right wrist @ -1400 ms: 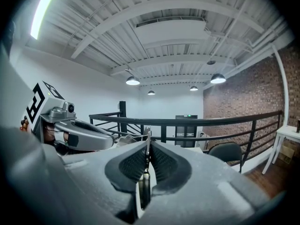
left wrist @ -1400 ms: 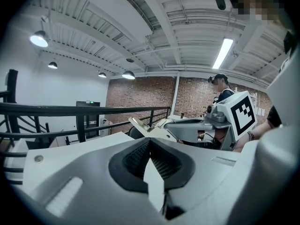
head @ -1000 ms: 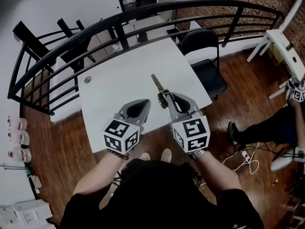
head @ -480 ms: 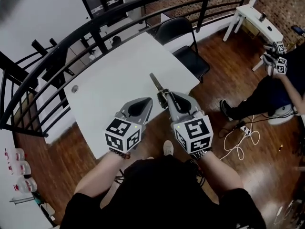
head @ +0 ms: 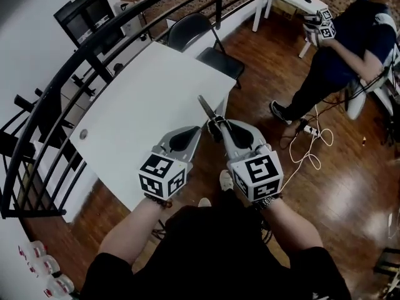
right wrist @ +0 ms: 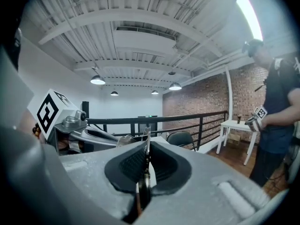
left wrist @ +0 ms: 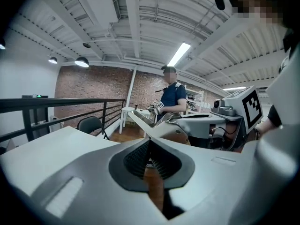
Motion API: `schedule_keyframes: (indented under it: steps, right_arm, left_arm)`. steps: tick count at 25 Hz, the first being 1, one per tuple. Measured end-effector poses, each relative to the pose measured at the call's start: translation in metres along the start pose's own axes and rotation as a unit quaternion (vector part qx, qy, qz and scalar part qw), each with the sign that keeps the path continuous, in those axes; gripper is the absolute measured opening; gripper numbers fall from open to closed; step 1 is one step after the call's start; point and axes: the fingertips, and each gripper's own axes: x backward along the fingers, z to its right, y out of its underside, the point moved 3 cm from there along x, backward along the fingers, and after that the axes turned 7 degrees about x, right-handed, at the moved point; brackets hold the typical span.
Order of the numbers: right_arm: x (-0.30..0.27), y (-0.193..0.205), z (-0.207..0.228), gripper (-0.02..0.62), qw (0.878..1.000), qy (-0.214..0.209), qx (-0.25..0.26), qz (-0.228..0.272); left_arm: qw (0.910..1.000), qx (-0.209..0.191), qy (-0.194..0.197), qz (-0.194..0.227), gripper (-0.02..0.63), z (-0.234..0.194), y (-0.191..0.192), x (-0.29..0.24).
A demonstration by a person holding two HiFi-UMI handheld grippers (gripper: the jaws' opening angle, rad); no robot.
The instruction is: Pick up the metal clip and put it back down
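The broad white rectangular table (head: 137, 99) fills the middle of the head view, and both tools sit over its near right corner, close to the edge where the dark wooden floor (head: 337, 167) begins.

The grey left gripper (head: 194, 130) hangs just beside the right one. Its jaws are closed together with nothing between them, so it takes no part in the hold.

The grey right gripper (head: 217, 125) is clenched on the slim metal clip (head: 207, 108). In its own view the clip stands edge-on between the ribbed pads as a thin upright blade pinched at the middle of the grip.

The clip's long axis runs straight on from the right jaws, forward and a little to the person's left. Its free end reaches out over the white surface, not the floor. It appears to be held clear of the table, though the head view alone does not settle how high.

As I judge it, setting the clip back down turns on this. The table lies below and ahead of the clip's tip, so the right hand needs to lower along that line and keep away from the nearby corner edge.
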Motion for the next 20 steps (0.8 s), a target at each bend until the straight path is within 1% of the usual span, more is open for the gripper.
schedule_keyframes:
  steps: [4,8,12,15,20]
  right_arm:
    - [0.031,0.013,0.009,-0.006,0.999,0.05,-0.013,-0.008]
    - [0.062,0.025,0.028,-0.006,0.995,0.101,-0.021,-0.018]
    - [0.089,0.033,0.04,-0.006,0.99,0.134,-0.029,-0.022]
    - [0.118,0.041,0.055,-0.006,0.986,0.158,-0.036,-0.025]
    - [0.179,0.052,0.09,-0.006,0.976,0.212,-0.051,-0.024]
  left_arm:
    - [0.9988,-0.01,0.046,-0.016,0.017,0.025,0.009,-0.01]
    - [0.9946,-0.022,0.098,-0.027,0.017,0.056,0.012,-0.031]
    - [0.9897,-0.03,0.135,-0.039,0.017,0.085,0.02,-0.047]
    - [0.9853,-0.036,0.16,-0.05,0.017,0.114,0.026,-0.062]
    - [0.9746,-0.055,0.206,-0.069,0.017,0.178,0.029,-0.091]
